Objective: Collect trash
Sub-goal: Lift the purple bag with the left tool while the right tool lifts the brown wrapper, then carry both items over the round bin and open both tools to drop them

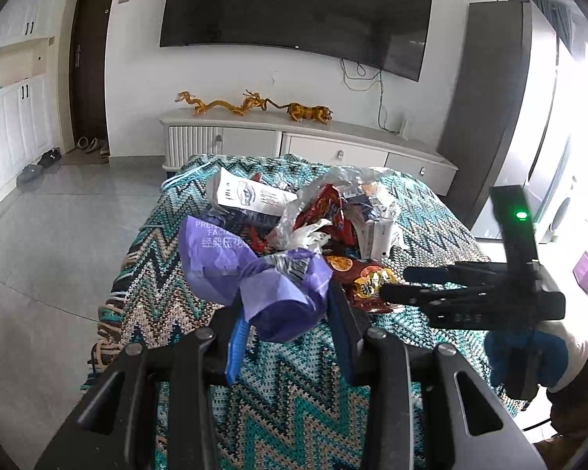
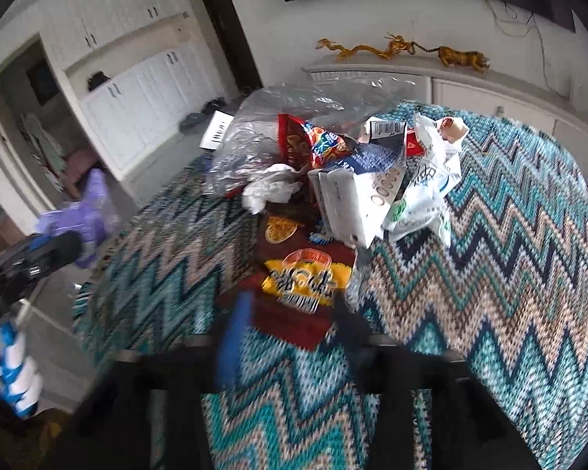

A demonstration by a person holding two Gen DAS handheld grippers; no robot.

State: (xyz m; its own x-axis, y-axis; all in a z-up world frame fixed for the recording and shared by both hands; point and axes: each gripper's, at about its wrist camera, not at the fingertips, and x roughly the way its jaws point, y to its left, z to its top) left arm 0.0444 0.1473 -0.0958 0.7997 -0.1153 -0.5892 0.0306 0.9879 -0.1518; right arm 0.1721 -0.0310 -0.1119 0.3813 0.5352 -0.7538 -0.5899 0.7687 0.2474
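Left tongs (image 1: 284, 313) clamped on a crumpled purple wrapper (image 1: 251, 274), lifted above the near left part of a counter (image 1: 431, 211) draped in a teal, tan and navy zigzag knit cloth. Right tongs (image 2: 290, 313) spread apart with nothing between them, hovering just over a dark red snack bag with a yellow label (image 2: 302, 286) at the near edge of the trash heap (view blurred, so contact with the bag cannot be told). Heaped mid-counter beyond that bag: a red chip bag (image 2: 313, 141), crinkled clear plastic (image 2: 294, 105), a wad of white tissue (image 2: 270, 192), a white carton (image 2: 345, 203) and a white pouch with green print (image 2: 423, 196), all touching or overlapping. From the left wrist view, the right tongs seen side-on at right, held by a hand in a blue and white glove (image 1: 529, 352). Behind the counter, a white sideboard (image 1: 313, 145) carrying golden dragon and tiger figurines (image 1: 254, 105), beneath a dark wall-mounted television (image 1: 294, 11). Shoes (image 1: 43, 164) on the grey floor near a dark door.
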